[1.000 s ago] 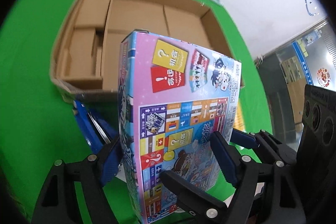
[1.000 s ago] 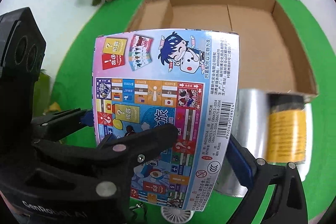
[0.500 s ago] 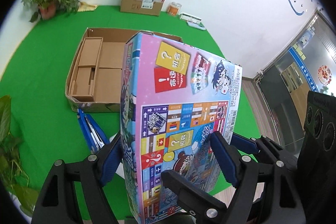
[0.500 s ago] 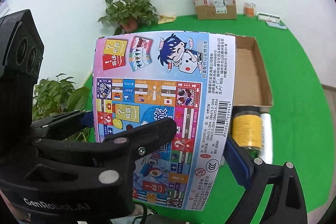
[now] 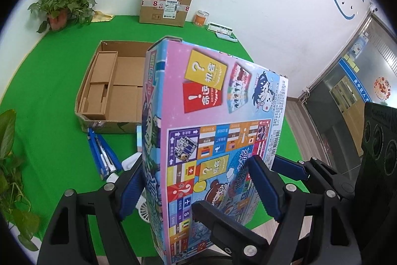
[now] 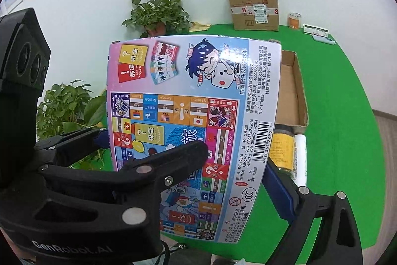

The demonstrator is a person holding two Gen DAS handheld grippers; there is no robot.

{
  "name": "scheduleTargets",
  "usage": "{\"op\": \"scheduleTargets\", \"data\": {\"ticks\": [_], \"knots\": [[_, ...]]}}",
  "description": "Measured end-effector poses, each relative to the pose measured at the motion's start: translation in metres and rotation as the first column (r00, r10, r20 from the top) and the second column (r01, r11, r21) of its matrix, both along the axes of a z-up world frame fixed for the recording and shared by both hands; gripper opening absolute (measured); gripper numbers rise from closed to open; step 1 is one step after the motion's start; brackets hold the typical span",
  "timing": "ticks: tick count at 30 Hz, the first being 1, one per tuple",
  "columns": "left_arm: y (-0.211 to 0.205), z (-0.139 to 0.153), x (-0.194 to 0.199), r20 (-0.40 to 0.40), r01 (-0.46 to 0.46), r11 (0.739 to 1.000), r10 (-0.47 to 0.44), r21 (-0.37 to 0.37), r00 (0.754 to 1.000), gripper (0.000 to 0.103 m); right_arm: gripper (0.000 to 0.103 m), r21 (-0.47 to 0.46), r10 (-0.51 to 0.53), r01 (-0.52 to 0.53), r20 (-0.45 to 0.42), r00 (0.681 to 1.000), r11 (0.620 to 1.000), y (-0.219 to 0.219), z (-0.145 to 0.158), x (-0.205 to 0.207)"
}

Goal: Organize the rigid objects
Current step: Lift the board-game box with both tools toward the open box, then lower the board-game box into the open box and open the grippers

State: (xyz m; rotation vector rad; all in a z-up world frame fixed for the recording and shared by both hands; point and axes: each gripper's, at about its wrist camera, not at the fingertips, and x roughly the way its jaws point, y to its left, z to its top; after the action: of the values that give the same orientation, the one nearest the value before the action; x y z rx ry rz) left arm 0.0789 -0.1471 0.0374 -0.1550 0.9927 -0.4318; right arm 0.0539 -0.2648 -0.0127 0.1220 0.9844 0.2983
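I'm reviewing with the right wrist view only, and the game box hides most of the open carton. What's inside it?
Observer: In the left wrist view, the carton holds flat brown cardboard pieces along its left side.
Operator: Is anything on the mat in front of it?
Observer: Blue packets lie on the mat by the carton's near corner.
Operator: Anything else there?
Observer: A white item lies just left of the game box.
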Motion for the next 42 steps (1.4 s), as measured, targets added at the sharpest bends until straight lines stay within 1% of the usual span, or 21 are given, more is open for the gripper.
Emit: {"op": "scheduleTargets", "data": {"ticks": [3, 7, 10, 12, 16, 20, 23, 27, 30, 32, 34, 35, 36, 37, 38, 39, 40, 41, 42], "knots": [[0.006, -0.001, 0.017, -0.001, -0.001, 1.0, 0.001, -0.001, 1.0, 0.08, 0.094, -0.002, 0.0, 0.0, -0.002, 1.0, 1.0, 0.004, -0.001, 0.017], [0.018, -0.006, 0.047, -0.023, 0.002, 1.0, -0.002, -0.004, 1.0, 0.08, 0.094, -0.003, -0.003, 0.002, -0.021, 1.0, 1.0, 0.019, -0.007, 0.055], [0.029, -0.014, 0.082, -0.043, 0.018, 1.0, -0.018, 0.004, 0.999, 0.08, 0.094, -0.001, -0.01, 0.01, -0.05, 0.999, 1.0, 0.029, -0.015, 0.091], [0.037, -0.024, 0.111, -0.071, 0.029, 1.0, -0.028, 0.007, 0.997, 0.08, 0.094, -0.004, -0.013, 0.013, -0.075, 0.997, 1.0, 0.035, -0.023, 0.119], [0.049, -0.048, 0.162, -0.117, 0.054, 0.998, -0.05, 0.031, 0.992, 0.08, 0.094, 0.002, -0.017, 0.018, -0.138, 0.99, 1.0, 0.048, -0.051, 0.179], [0.06, -0.083, 0.218, -0.184, 0.052, 0.998, -0.046, 0.029, 0.982, 0.08, 0.094, 0.006, -0.005, 0.006, -0.202, 0.979, 1.0, 0.06, -0.083, 0.238], [0.061, -0.109, 0.254, -0.226, 0.064, 0.998, -0.057, 0.025, 0.973, 0.08, 0.092, 0.015, 0.002, 0.002, -0.25, 0.968, 1.0, 0.06, -0.111, 0.28], [0.056, -0.141, 0.293, -0.272, 0.081, 0.997, -0.074, 0.015, 0.96, 0.08, 0.089, 0.015, -0.021, 0.027, -0.305, 0.952, 1.0, 0.056, -0.15, 0.324], [0.05, -0.165, 0.312, -0.306, 0.096, 0.995, -0.088, 0.012, 0.948, 0.079, 0.088, 0.021, -0.038, 0.048, -0.339, 0.94, 0.999, 0.045, -0.18, 0.349], [0.048, -0.18, 0.317, -0.335, 0.105, 0.994, -0.091, 0.024, 0.938, 0.079, 0.087, 0.03, -0.035, 0.049, -0.373, 0.927, 0.998, 0.041, -0.202, 0.36], [0.045, -0.198, 0.316, -0.378, 0.125, 0.99, -0.091, 0.066, 0.921, 0.079, 0.087, 0.041, -0.029, 0.05, -0.415, 0.909, 0.998, 0.042, -0.226, 0.366], [0.044, -0.201, 0.315, -0.385, 0.129, 0.987, -0.084, 0.091, 0.919, 0.077, 0.084, 0.036, -0.033, 0.054, -0.44, 0.898, 0.998, 0.043, -0.237, 0.367], [0.042, -0.204, 0.311, -0.383, 0.137, 0.981, -0.076, 0.135, 0.92, 0.075, 0.081, 0.012, -0.044, 0.056, -0.469, 0.882, 0.998, 0.045, -0.25, 0.366], [0.041, -0.204, 0.307, -0.377, 0.147, 0.978, -0.08, 0.151, 0.923, 0.075, 0.076, -0.011, -0.052, 0.054, -0.484, 0.874, 0.998, 0.048, -0.26, 0.364], [0.042, -0.201, 0.3, -0.366, 0.157, 0.976, -0.093, 0.15, 0.926, 0.075, 0.074, -0.024, -0.053, 0.047, -0.501, 0.864, 0.999, 0.053, -0.268, 0.361], [0.044, -0.198, 0.295, -0.355, 0.155, 0.976, -0.093, 0.151, 0.93, 0.072, 0.074, -0.018, -0.044, 0.04, -0.525, 0.85, 0.999, 0.056, -0.278, 0.359], [0.047, -0.193, 0.29, -0.339, 0.148, 0.975, -0.085, 0.166, 0.937, 0.073, 0.073, 0.02, -0.029, 0.048, -0.542, 0.84, 0.999, 0.058, -0.285, 0.358], [0.053, -0.187, 0.284, -0.322, 0.133, 0.977, -0.073, 0.169, 0.944, 0.073, 0.073, 0.033, -0.023, 0.05, -0.55, 0.835, 0.998, 0.059, -0.29, 0.358], [0.06, -0.182, 0.28, -0.312, 0.12, 0.981, -0.066, 0.156, 0.948, 0.073, 0.073, 0.041, -0.011, 0.04, -0.555, 0.832, 0.998, 0.061, -0.293, 0.358]]}}
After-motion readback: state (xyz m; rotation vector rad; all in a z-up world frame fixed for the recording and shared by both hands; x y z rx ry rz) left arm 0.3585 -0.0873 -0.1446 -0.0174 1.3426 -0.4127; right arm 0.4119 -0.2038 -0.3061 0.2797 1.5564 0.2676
